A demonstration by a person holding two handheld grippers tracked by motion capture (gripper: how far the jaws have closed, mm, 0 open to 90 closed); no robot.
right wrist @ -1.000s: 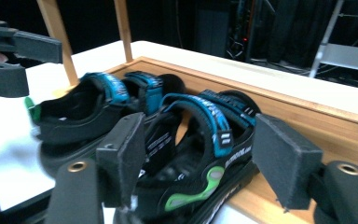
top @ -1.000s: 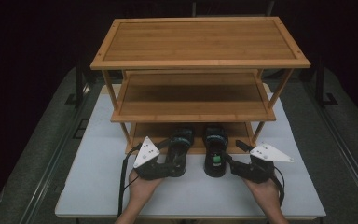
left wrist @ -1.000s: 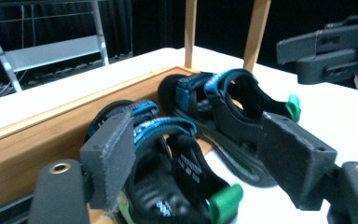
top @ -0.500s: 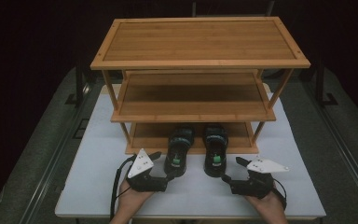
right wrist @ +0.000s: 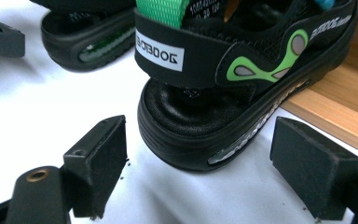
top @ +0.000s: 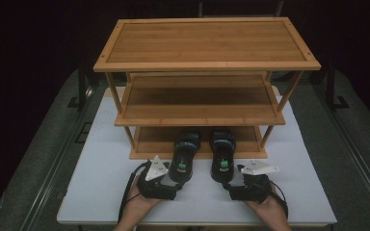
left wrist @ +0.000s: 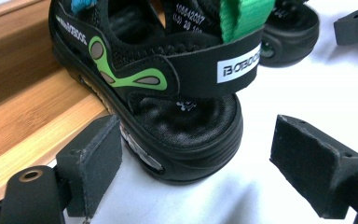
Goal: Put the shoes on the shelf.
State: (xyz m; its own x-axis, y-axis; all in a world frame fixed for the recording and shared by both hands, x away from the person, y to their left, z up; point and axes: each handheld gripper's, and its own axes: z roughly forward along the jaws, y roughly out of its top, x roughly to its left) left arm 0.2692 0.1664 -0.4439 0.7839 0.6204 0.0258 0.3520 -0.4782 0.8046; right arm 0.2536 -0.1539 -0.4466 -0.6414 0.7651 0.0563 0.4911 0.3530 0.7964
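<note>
We have both tools released: the left gripper [top: 166, 179] and the right gripper [top: 243, 182] stand with jaws wide, which have just been opening, and nothing is pressed between the pads. The left shoe [top: 185, 156] and the right shoe [top: 222, 153] sit side by side with their toes up on the bottom shelf [top: 149, 139] of the rack [top: 207, 45] and their heels hanging out over the table [top: 101, 183]. In the left gripper view the heel [left wrist: 186, 135] lies just ahead of the open jaws, apart from both pads; the right gripper view shows the same for the other heel [right wrist: 191, 130]. As we judge it, the main risk is that each shoe rests half on the shelf lip and half off, so it could tip or slide back out toward us. If we nudge a heel with a pad, the shoe may twist on the lip and knock its neighbour. If we push them further in, an off-centre push on the rounded sole could skew the shoe against a rack post. A trailing cable [top: 125, 192] could also catch a heel.
</note>
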